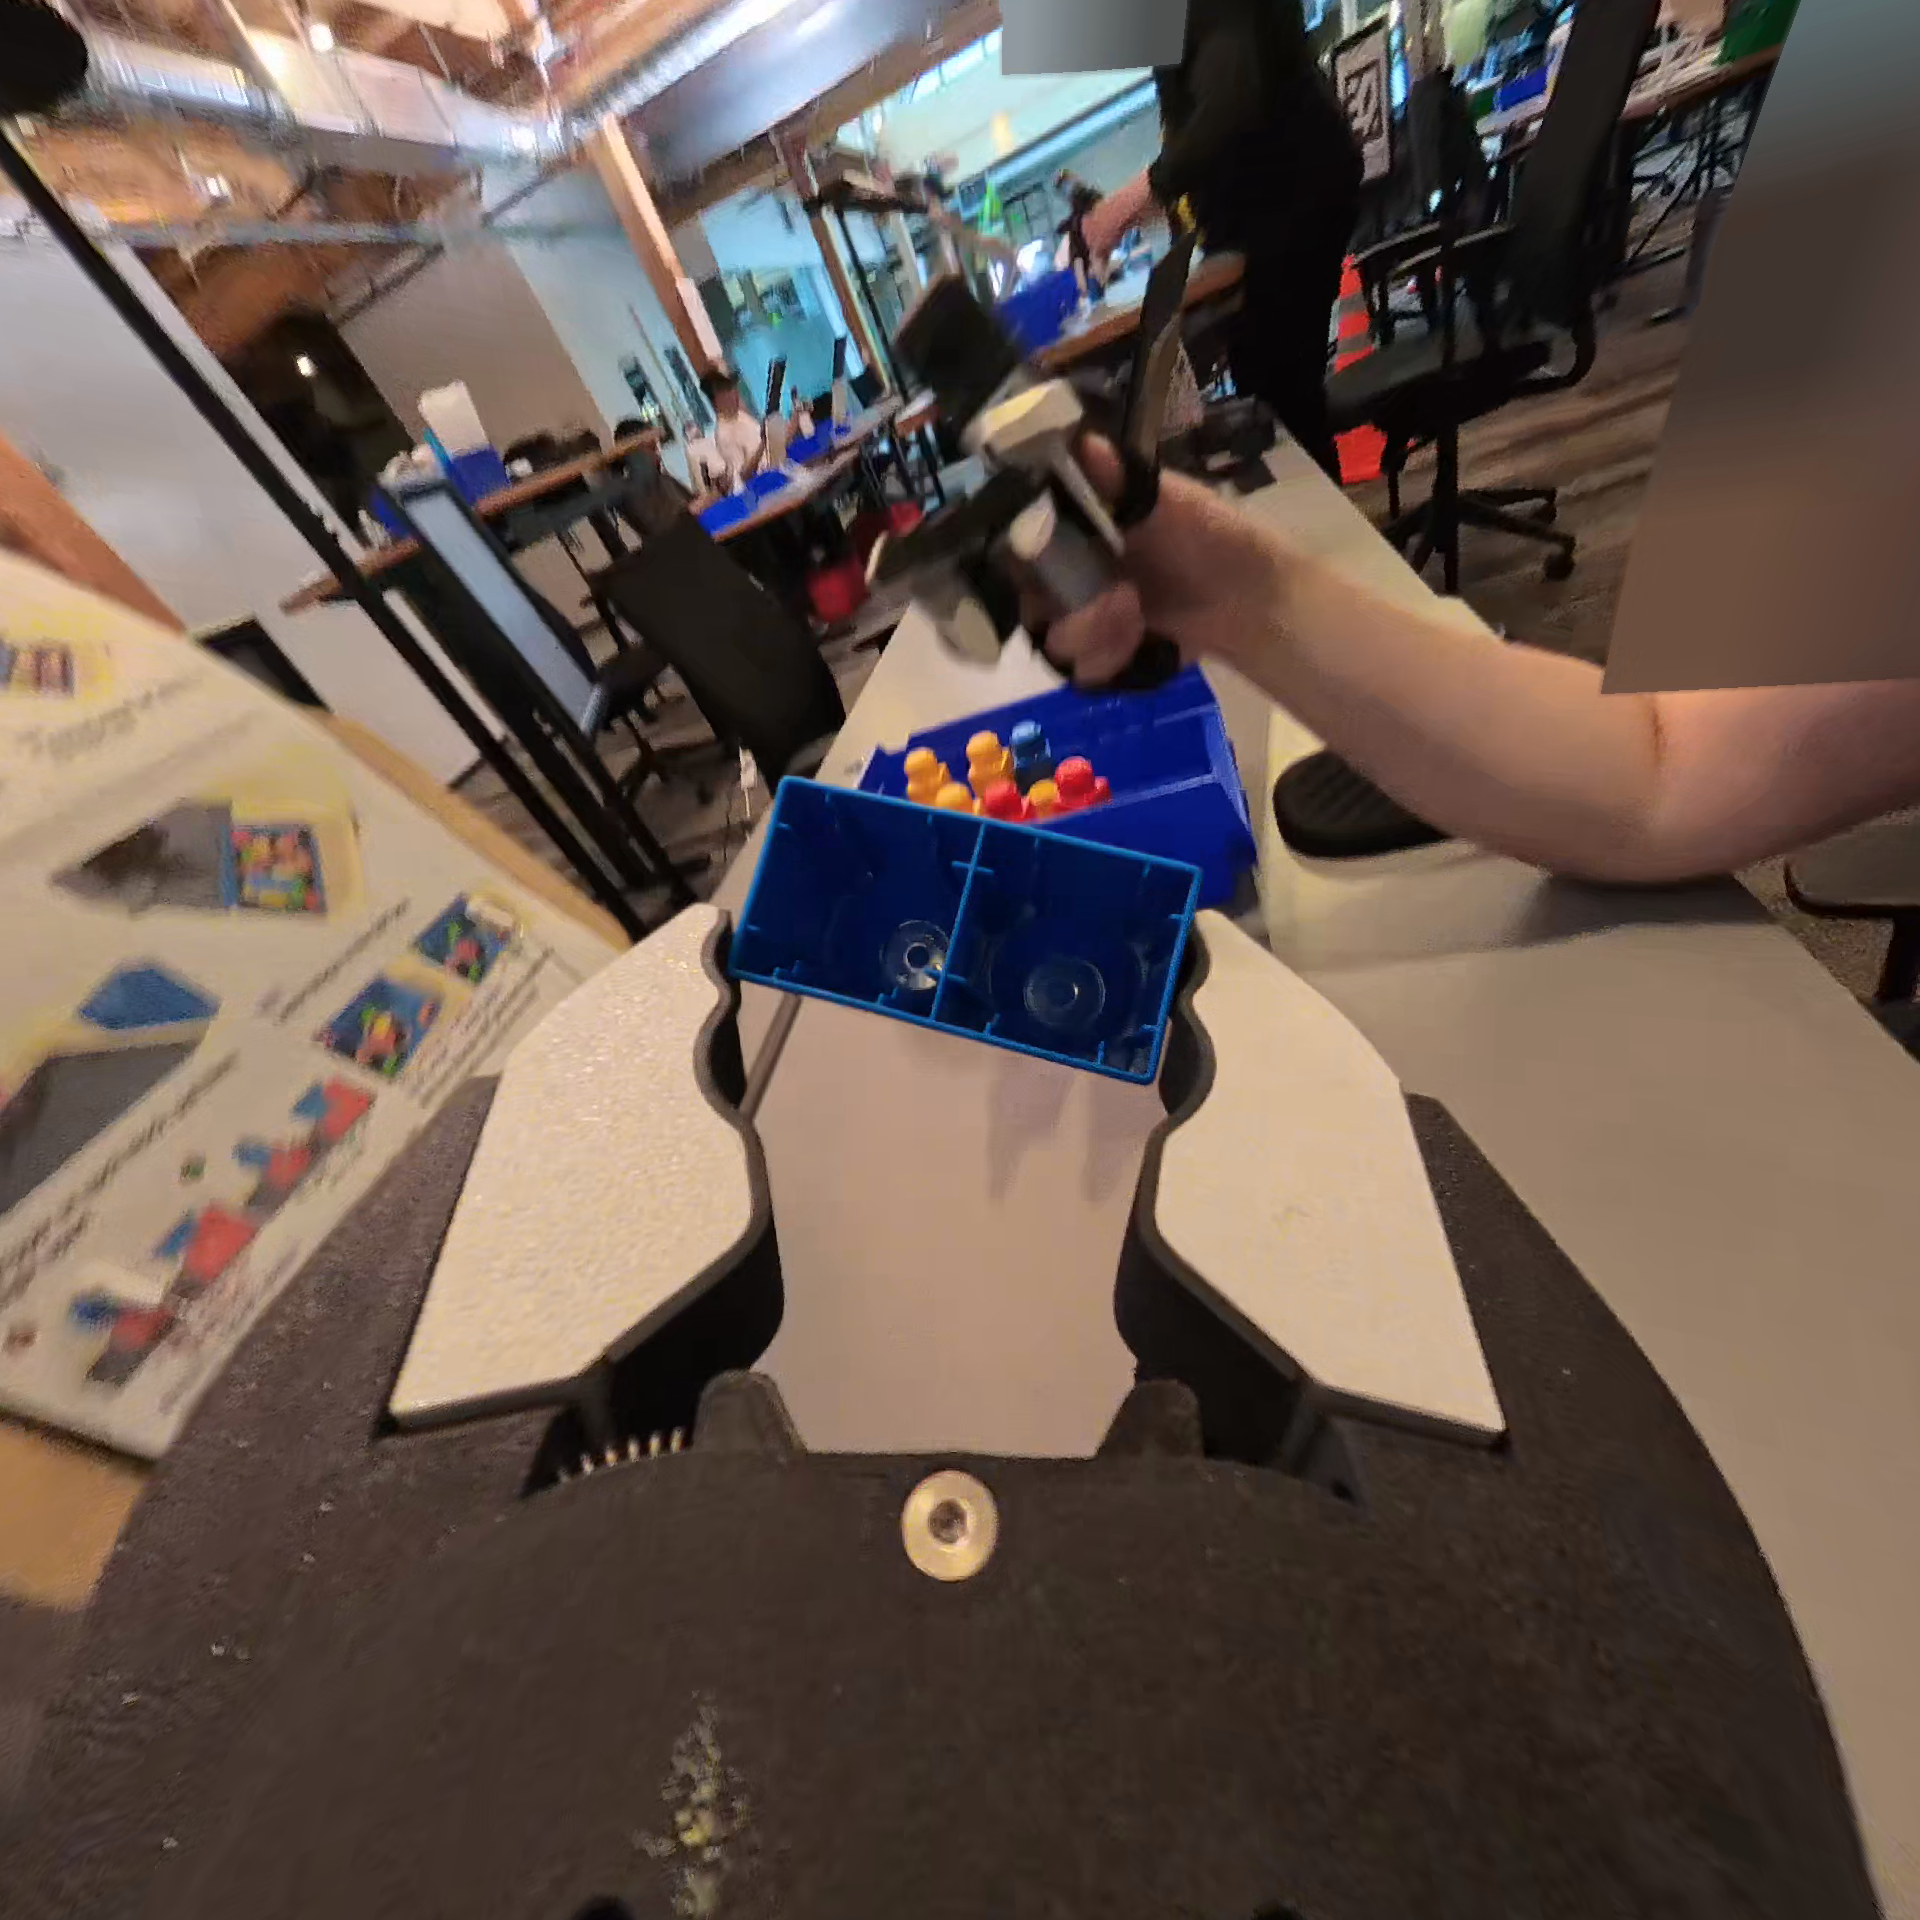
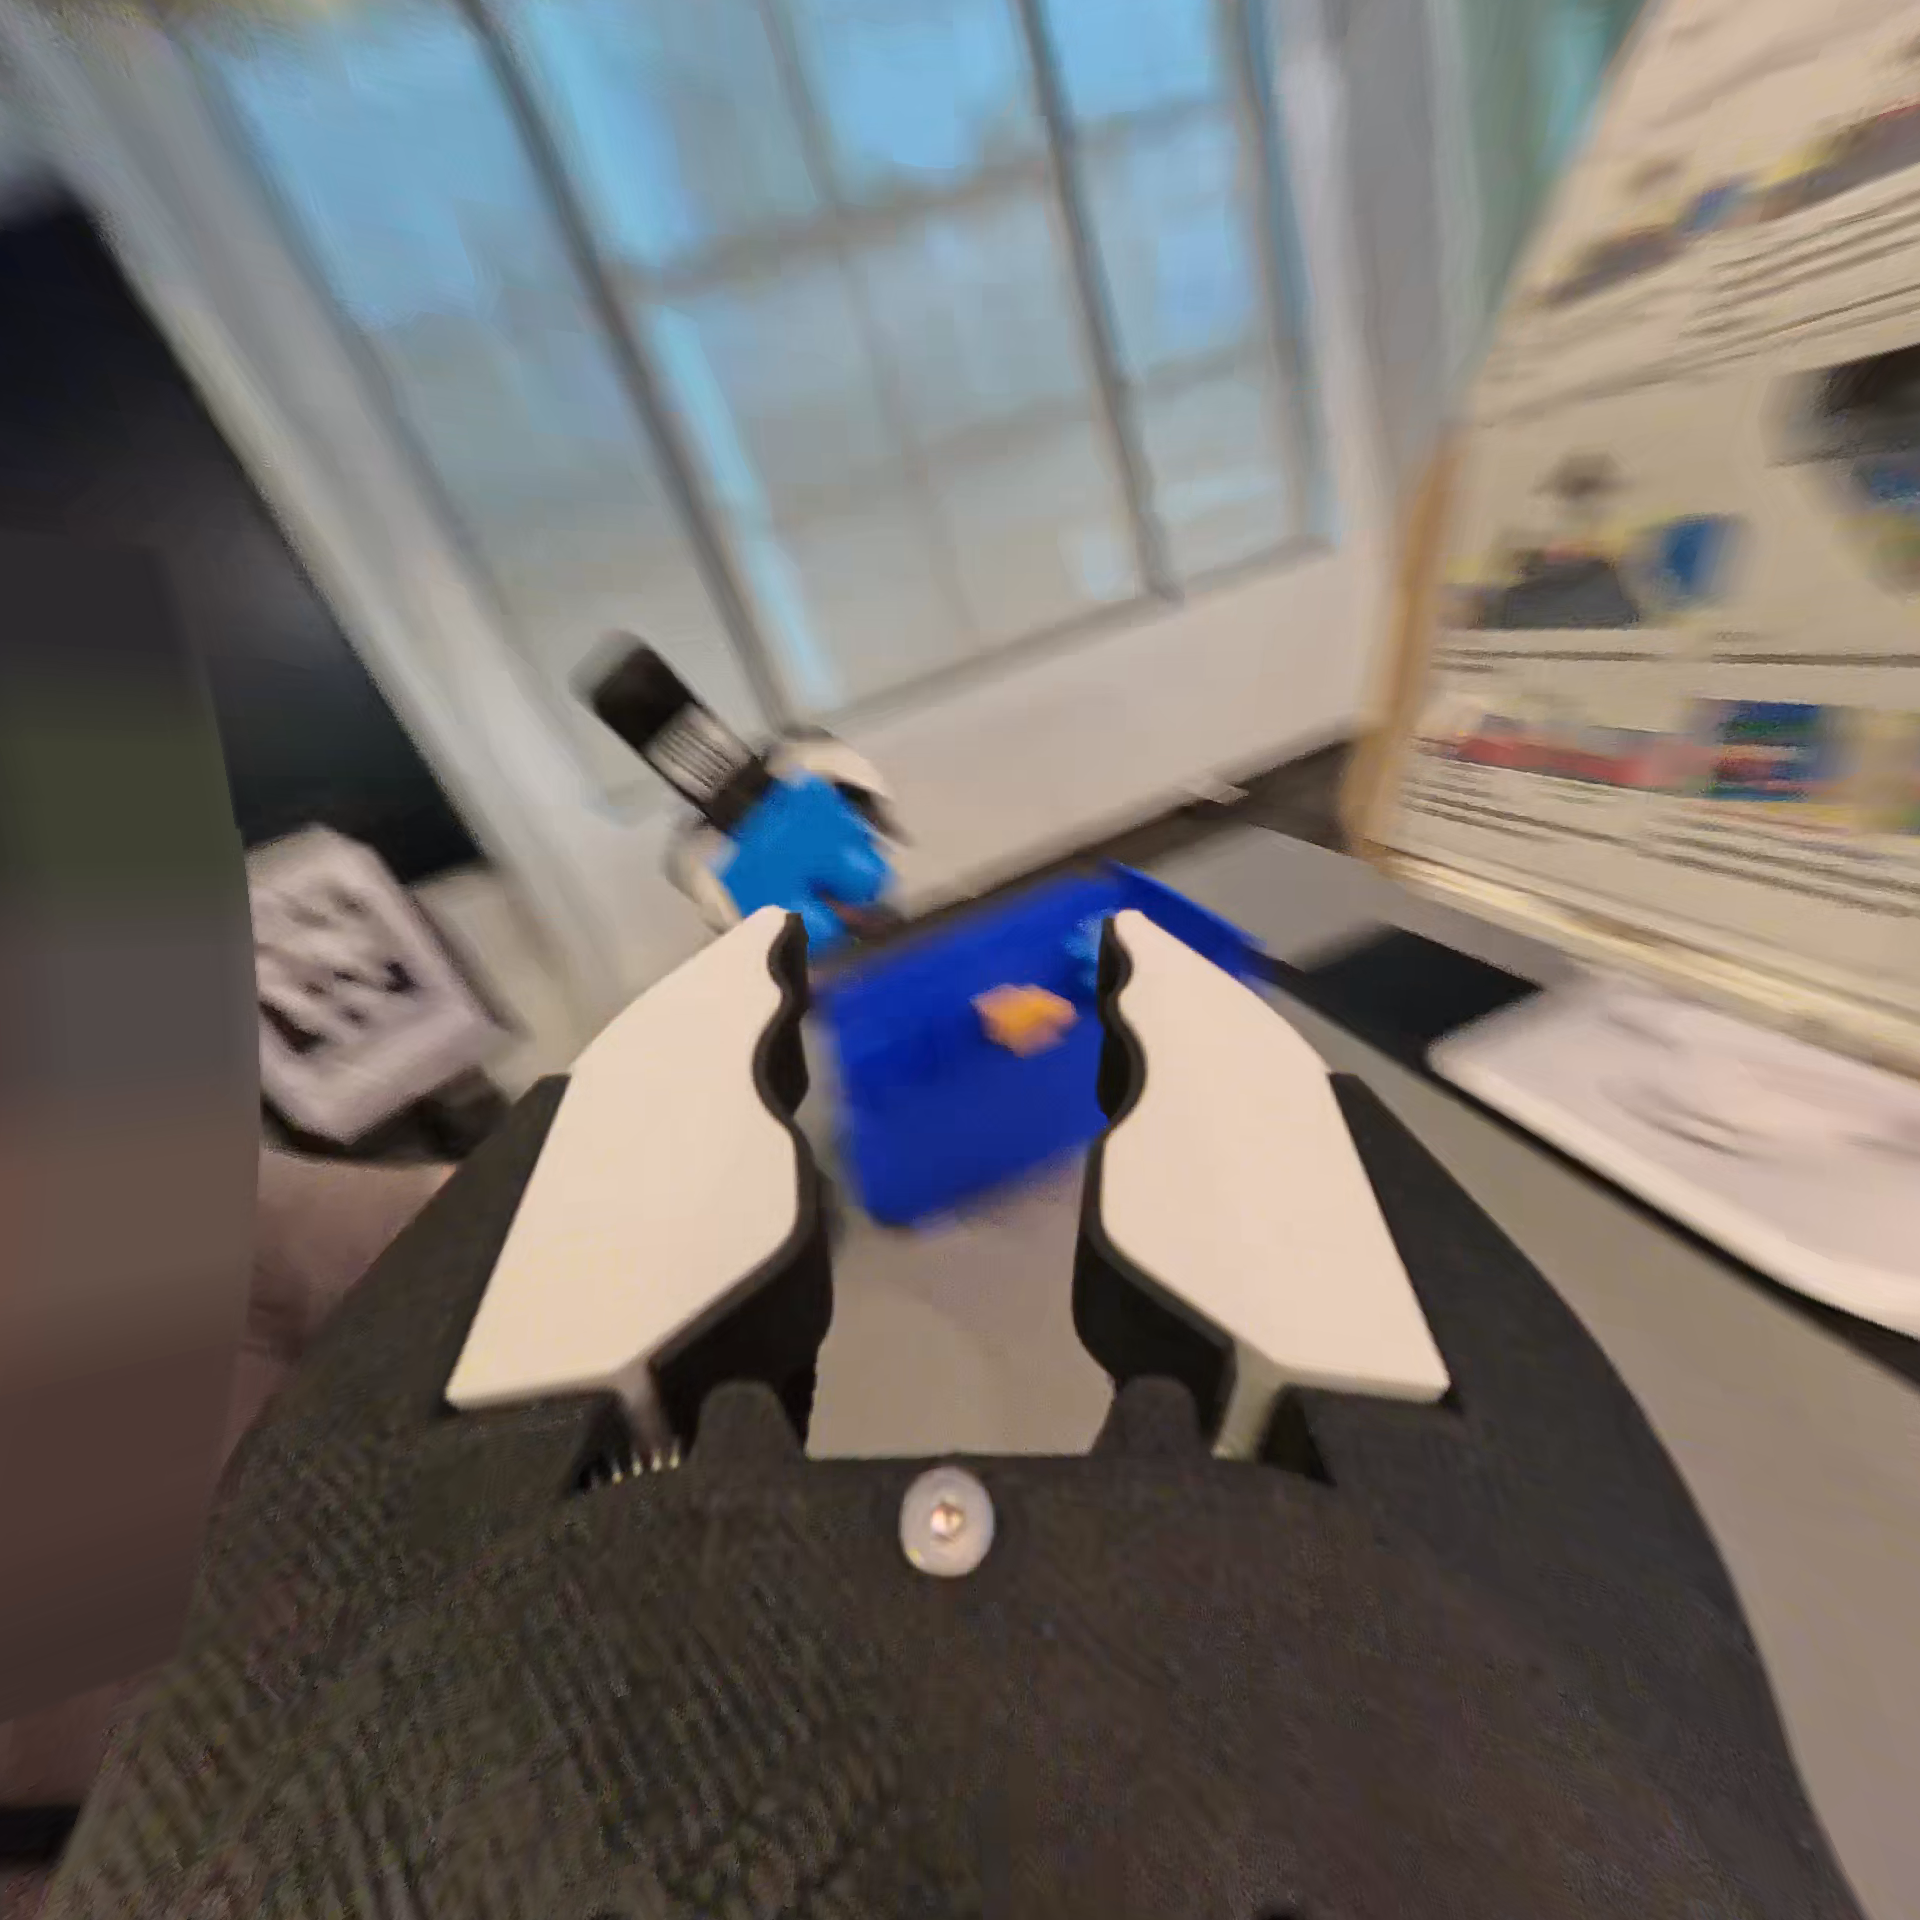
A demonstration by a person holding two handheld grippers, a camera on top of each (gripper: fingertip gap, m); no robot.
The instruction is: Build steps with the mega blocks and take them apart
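My left gripper (image 1: 961, 971) is shut on a blue mega block (image 1: 966, 935) and holds it above the grey table (image 1: 935, 1247), hollow underside towards the camera. Behind it a blue bin (image 1: 1164, 821) holds several yellow, red and blue blocks (image 1: 987, 774). A hand holds my right gripper (image 1: 925, 582) in the air above the bin. The right wrist view is blurred by motion: my right gripper (image 2: 951, 966) is open and empty, pointing at the blue bin (image 2: 956, 1101). The left gripper and its blue block (image 2: 800, 852) show beyond the bin.
A printed cardboard box (image 1: 208, 987) stands at the left edge of the table and shows again in the right wrist view (image 2: 1662, 623). A white object with a dark pad (image 1: 1351, 883) lies right of the bin. Chairs, desks and people are beyond the table. Left tips to right tips: about 20 cm.
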